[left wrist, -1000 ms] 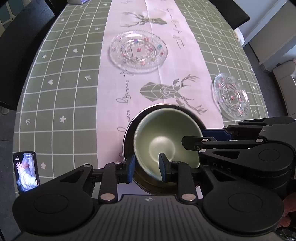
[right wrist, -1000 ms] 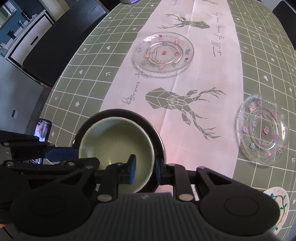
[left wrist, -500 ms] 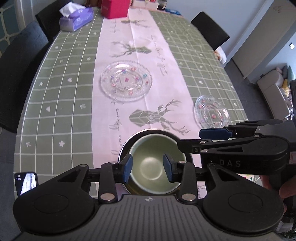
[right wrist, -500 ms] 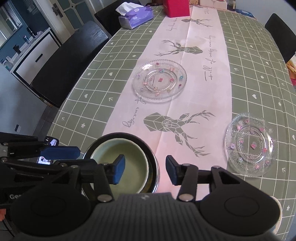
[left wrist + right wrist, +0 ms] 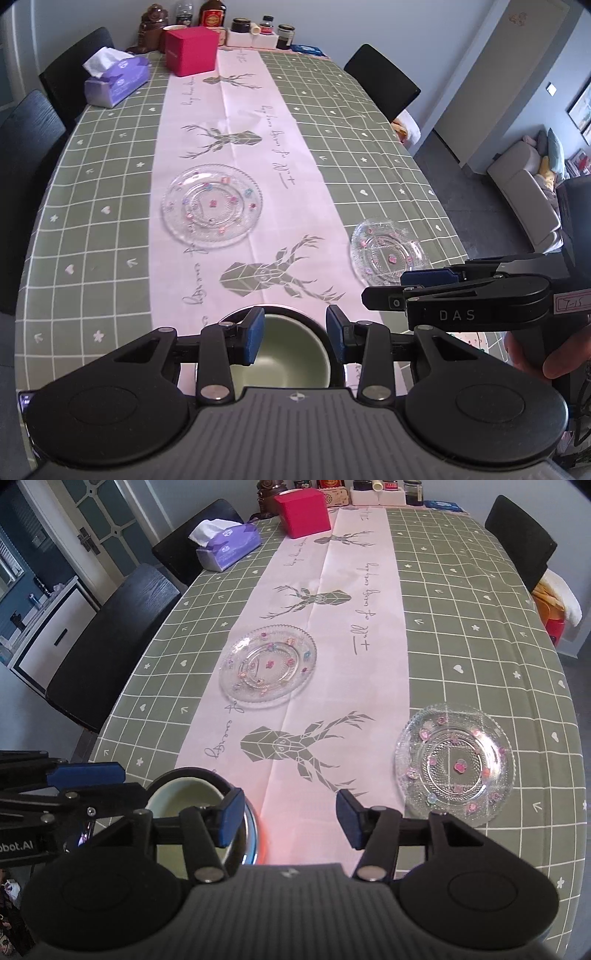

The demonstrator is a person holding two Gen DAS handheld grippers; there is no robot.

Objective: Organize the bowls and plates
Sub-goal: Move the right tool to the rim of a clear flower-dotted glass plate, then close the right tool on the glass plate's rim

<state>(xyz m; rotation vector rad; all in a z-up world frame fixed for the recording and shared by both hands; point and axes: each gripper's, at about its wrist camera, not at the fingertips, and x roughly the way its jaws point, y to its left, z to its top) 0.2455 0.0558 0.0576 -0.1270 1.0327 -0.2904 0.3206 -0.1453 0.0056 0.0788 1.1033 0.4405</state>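
A pale green bowl [image 5: 291, 358] sits nested inside a dark metal bowl [image 5: 334, 341] on the pink runner near the table's front edge; both also show in the right wrist view, the green bowl [image 5: 184, 799] and the metal bowl [image 5: 249, 843]. My left gripper [image 5: 295, 339] is open and empty above the bowls. My right gripper [image 5: 290, 819] is open and empty to the right of them. A large clear glass plate [image 5: 211, 205] [image 5: 267, 664] lies on the runner. A smaller glass plate [image 5: 388, 254] [image 5: 456, 766] lies at the right.
A purple tissue box [image 5: 116, 81], a red box [image 5: 190, 51] and several jars [image 5: 258, 31] stand at the table's far end. Black chairs [image 5: 110, 642] line the left side and one [image 5: 382, 81] the right. A phone [image 5: 26, 398] lies at the front left.
Both grippers opened, let go of the green bowl and drew back and up. The green bowl now rests in the metal bowl.
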